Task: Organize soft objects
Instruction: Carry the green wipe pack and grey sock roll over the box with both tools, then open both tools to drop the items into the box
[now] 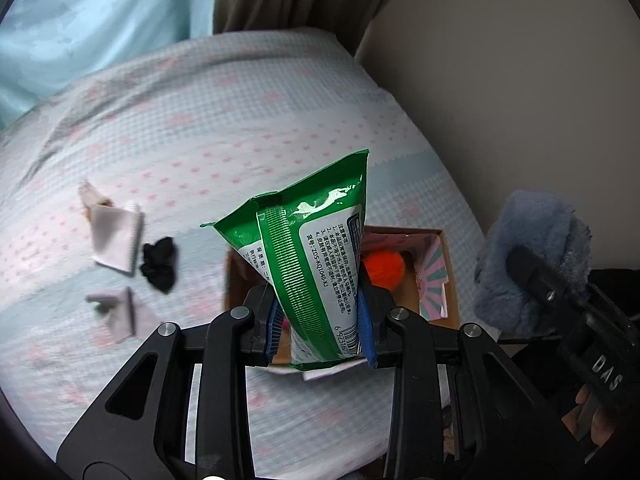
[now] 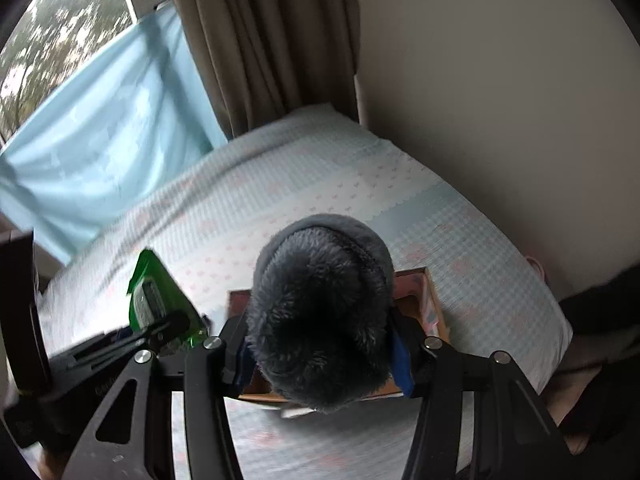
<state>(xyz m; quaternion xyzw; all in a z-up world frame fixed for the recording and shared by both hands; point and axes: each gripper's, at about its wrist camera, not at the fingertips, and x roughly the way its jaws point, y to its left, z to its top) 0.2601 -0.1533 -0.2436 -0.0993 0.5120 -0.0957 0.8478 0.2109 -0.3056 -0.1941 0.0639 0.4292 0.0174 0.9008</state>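
Both loads over box (image 1: 450,276), mid-frame.
Left gripper (image 1: 322,320) clamps wipes pack (image 1: 316,256), right gripper (image 2: 320,356) clamps fuzzy earmuffs (image 2: 320,312); next: lower, release.

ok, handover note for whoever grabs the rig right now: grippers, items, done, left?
Left gripper: shut on the green wipes pack, held over the cardboard box on the bed.
Right gripper: shut on the grey fluffy item, also above the box.
Done: orange pom-pom is in the box.
Left: drop both held items in, then collect the black scrunchie and the two pale folded cloths lying on the bed beside the box.
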